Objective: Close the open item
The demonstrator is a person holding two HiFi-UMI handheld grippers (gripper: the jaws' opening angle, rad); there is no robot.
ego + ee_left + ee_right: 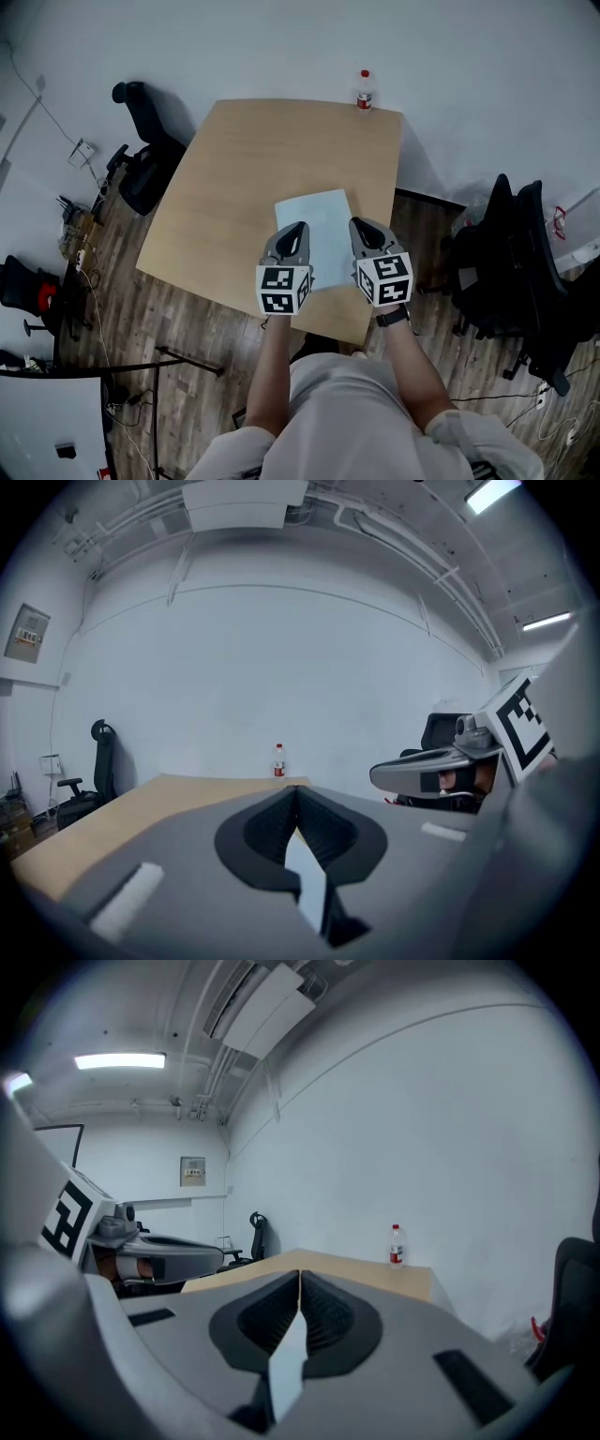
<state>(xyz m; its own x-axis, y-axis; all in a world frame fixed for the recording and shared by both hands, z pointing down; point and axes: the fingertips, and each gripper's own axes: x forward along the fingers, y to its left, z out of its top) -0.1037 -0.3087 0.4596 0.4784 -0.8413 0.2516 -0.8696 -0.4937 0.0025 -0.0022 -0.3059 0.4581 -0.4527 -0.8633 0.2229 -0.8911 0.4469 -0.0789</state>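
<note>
Jaws on your left gripper [296, 230] are pressed together with nothing in them. Jaws on your right gripper [361, 225] are the same. Through the slit behind each pair you see a pale strip, which looks like the pale item [319, 217] lying below.

It sits flat on the table [244, 159], just under and between the two pairs of tips. Its left edge is below the left tips and its right edge is below the right tips, so neither hand is nearer. Its long side runs away from you, the same way the jaws point.

It looks thin, smooth and square-cornered. The table is smooth light wood. You cannot tell from here which part of it is open.
</note>
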